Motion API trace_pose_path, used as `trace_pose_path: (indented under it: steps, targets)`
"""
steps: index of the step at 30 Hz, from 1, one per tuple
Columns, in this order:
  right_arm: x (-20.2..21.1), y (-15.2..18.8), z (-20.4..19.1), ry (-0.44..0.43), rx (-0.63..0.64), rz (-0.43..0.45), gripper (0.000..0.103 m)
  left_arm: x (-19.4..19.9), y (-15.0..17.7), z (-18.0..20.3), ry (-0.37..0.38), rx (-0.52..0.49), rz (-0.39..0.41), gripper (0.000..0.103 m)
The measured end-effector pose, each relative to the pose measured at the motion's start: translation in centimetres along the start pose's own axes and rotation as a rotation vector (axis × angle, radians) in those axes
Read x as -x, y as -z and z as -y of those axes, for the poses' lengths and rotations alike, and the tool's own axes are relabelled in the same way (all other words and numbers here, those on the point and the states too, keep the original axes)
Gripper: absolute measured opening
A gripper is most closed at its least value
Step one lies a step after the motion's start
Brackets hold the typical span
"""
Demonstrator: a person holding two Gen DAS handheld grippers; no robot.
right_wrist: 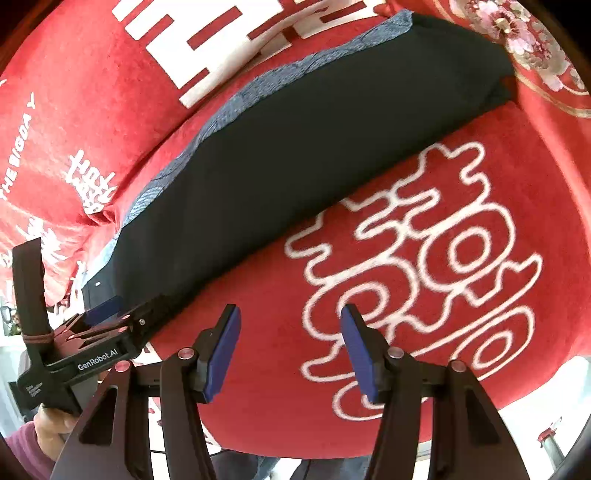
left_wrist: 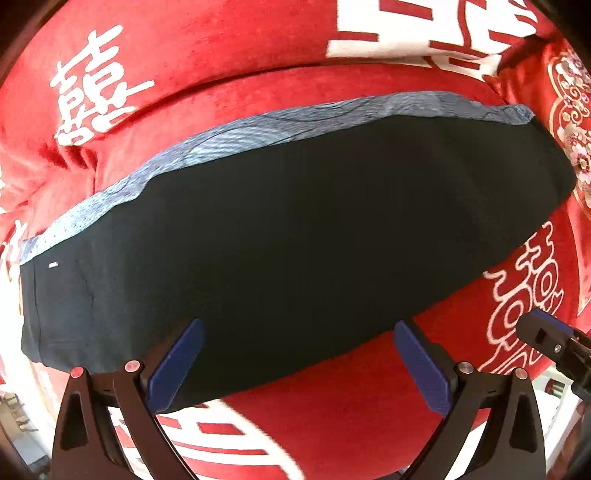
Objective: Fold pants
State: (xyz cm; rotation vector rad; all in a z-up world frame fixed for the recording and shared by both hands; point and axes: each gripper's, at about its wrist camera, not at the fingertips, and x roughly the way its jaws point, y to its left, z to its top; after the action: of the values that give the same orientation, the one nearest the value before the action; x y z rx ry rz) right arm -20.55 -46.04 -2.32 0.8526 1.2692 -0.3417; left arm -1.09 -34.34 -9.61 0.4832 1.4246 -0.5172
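Note:
The black pants (left_wrist: 295, 221) lie folded lengthwise in a long band on the red blanket (left_wrist: 332, 417), with a blue-grey strip (left_wrist: 229, 136) showing along their far edge. My left gripper (left_wrist: 299, 326) hangs open over the near edge of the pants with nothing pinched. The right wrist view shows the same pants (right_wrist: 295, 147) running diagonally, and the left gripper (right_wrist: 110, 321) at their lower end. My right gripper (right_wrist: 290, 312) is open above bare blanket beside the pants, with nothing between its blue pads (right_wrist: 221, 350). It also shows in the left wrist view as the right gripper (left_wrist: 546, 332).
The red blanket (right_wrist: 480, 166) carries large white characters. An embroidered floral cushion (right_wrist: 517, 33) lies past the far end of the pants. The blanket's near edge drops to a pale floor (right_wrist: 535, 406). A hand and purple sleeve (right_wrist: 40, 432) hold the left gripper.

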Motion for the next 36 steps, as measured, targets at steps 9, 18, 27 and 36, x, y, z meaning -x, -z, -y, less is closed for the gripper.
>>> trace_pose_path:
  steps: [9, 18, 27, 36]
  targets:
    - [2.0, -3.2, 4.6, -0.025, -0.059, 0.076, 0.06, 0.8, -2.4, 3.1, -0.001, 0.034, 0.047, 0.103]
    - [4.0, -7.9, 10.4, 0.05, -0.199, 0.237, 0.06, -1.8, -6.0, 5.0, -0.025, 0.05, 0.07, 0.103]
    - [5.0, -10.4, 10.7, 0.053, -0.182, 0.303, 0.015, -3.1, -5.6, 4.6, 0.002, 0.075, 0.065, 0.103]
    - [4.3, -10.7, 12.4, 0.131, -0.165, 0.259, 0.013, -3.3, -5.8, 5.0, -0.004, 0.077, 0.059, 0.103]
